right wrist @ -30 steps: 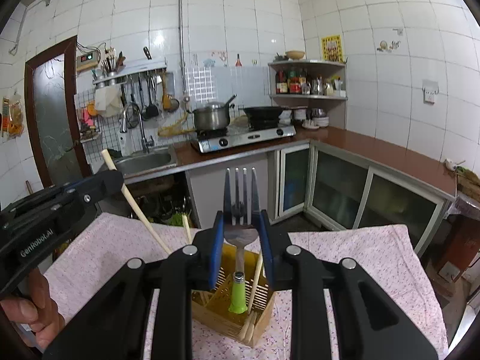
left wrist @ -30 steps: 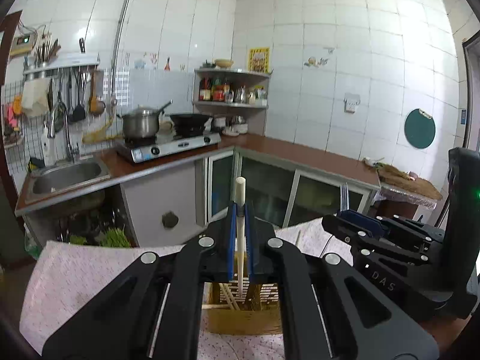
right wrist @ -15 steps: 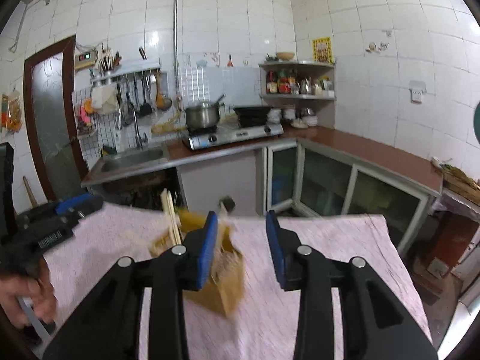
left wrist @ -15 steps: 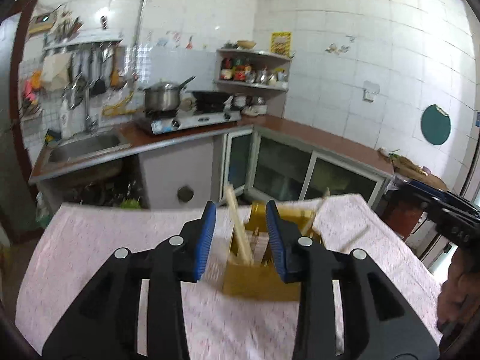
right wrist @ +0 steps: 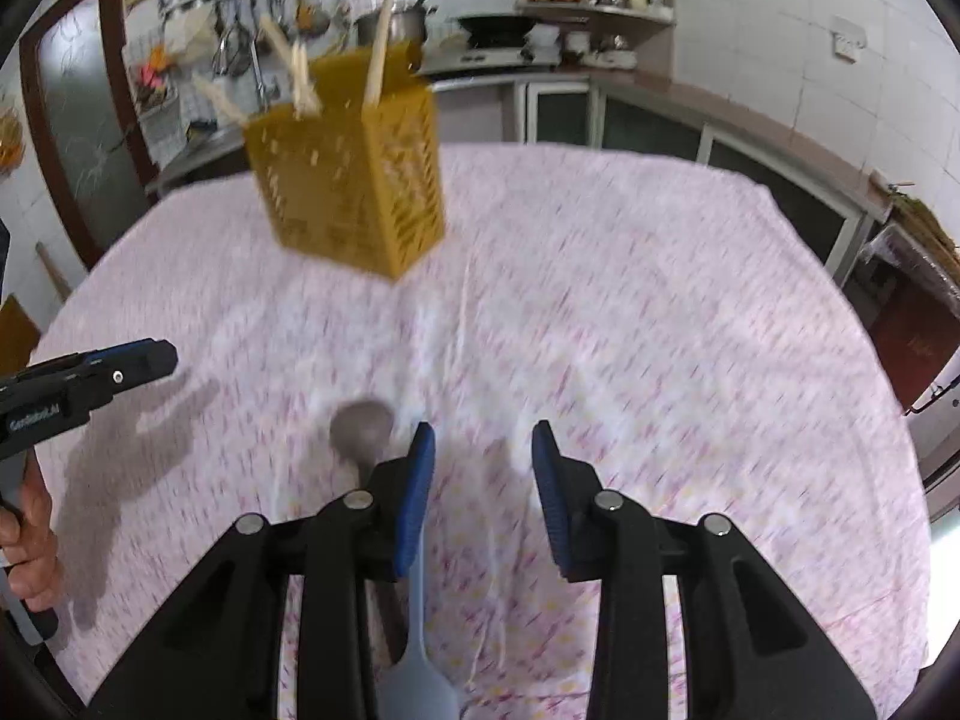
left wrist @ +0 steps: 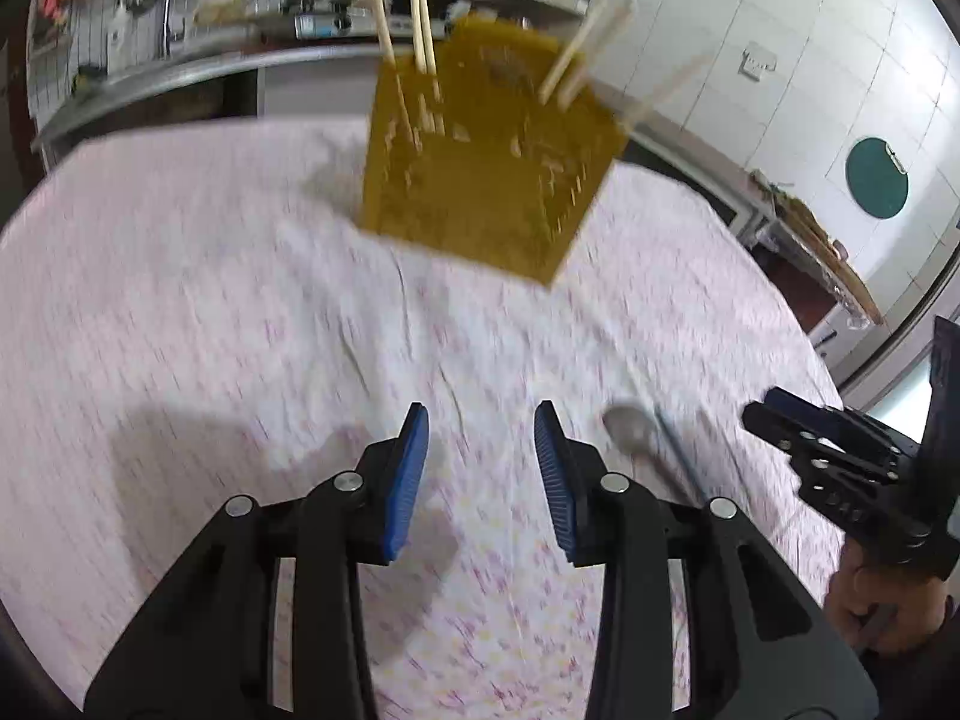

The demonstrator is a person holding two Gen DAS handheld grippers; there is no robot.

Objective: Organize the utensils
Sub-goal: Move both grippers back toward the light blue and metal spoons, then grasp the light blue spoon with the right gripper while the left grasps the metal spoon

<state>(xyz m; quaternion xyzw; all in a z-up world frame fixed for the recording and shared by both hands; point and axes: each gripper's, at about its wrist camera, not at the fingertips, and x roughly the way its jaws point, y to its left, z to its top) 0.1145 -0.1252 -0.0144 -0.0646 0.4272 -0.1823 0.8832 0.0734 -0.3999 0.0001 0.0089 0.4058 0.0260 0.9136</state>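
Lying flat on the pink patterned tablecloth, a spoon is being seen closest to the cameras: its grey bowl is showing just left of the right gripper, while its pale blue handle is running back underneath that gripper's left finger. The right gripper's jaws are being held partly apart with nothing between them, having just been opening; the left gripper is being held the same way, also freshly opened, over bare cloth, with the spoon just to its right. The spoon is being judged light, stiff and smooth, so slipping is to be expected; a hold across the narrow handle, near the neck, is being judged safer than one on the rounded bowl, and the cloth beneath may be pinched along with it because the spoon lies so flat. Farther off, the yellow perforated utensil holder is being seen standing upright on the cloth, well apart from both grippers, with several chopsticks standing and leaning in it.
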